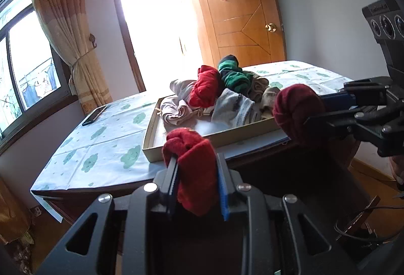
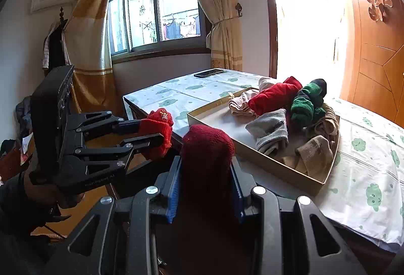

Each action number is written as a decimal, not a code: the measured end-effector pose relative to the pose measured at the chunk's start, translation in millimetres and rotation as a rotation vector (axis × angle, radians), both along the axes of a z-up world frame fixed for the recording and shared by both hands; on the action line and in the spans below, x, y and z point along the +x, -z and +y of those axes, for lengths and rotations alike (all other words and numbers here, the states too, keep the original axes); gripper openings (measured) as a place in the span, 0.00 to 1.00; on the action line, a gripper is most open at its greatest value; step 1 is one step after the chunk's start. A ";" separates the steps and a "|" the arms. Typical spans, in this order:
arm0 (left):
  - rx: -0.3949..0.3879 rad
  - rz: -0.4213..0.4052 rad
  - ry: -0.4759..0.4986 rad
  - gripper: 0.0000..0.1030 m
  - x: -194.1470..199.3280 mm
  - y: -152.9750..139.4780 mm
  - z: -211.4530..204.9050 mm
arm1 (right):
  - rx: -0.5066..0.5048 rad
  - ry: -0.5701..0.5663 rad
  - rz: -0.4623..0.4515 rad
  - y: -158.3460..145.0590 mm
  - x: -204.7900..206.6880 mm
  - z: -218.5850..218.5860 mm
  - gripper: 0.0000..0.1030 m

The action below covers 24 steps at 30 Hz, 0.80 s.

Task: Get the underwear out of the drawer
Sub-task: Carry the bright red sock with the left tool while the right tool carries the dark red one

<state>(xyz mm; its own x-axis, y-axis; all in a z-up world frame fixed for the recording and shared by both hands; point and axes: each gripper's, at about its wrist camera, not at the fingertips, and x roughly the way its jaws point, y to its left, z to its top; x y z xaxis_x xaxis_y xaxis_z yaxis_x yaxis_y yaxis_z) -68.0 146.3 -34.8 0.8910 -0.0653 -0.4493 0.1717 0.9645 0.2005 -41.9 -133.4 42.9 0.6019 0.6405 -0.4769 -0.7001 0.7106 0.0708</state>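
My left gripper [image 1: 195, 168] is clamped on a bright red rolled piece [image 1: 194, 168], and my right gripper [image 2: 207, 174] is clamped on a darker maroon roll [image 2: 207, 148] — both garments are off the table and clear of the shallow drawer tray [image 2: 217, 120] they belong to. Seen from my right wrist, the tray lies at about two o'clock from my jaws, its long axis running from ten o'clock toward four; my left gripper sits at nine o'clock, just beside the table's near corner. The rest of the underwear — a red roll [image 2: 274, 96], a green one [image 2: 306, 100], a grey one [image 2: 271, 132] and a few beige pieces — is heaped at the tray's far end. Each held roll stands with its long axis along my fingers, poking out past the tips. My right hand looks nearer the heap, so I judge it the one to reach back in, once both loads are set down on the cloud-print cloth [image 2: 361, 174] outside the tray.
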 end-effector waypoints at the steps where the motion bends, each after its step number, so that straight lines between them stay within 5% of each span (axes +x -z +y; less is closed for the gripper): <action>1: 0.002 -0.003 0.000 0.25 2.4 -2.1 0.0 | 0.001 0.002 -0.005 -2.4 1.9 0.4 0.36; 24: 0.071 -0.032 -0.044 0.25 61.7 -26.9 8.8 | 0.012 0.047 -0.061 -40.0 54.6 20.7 0.36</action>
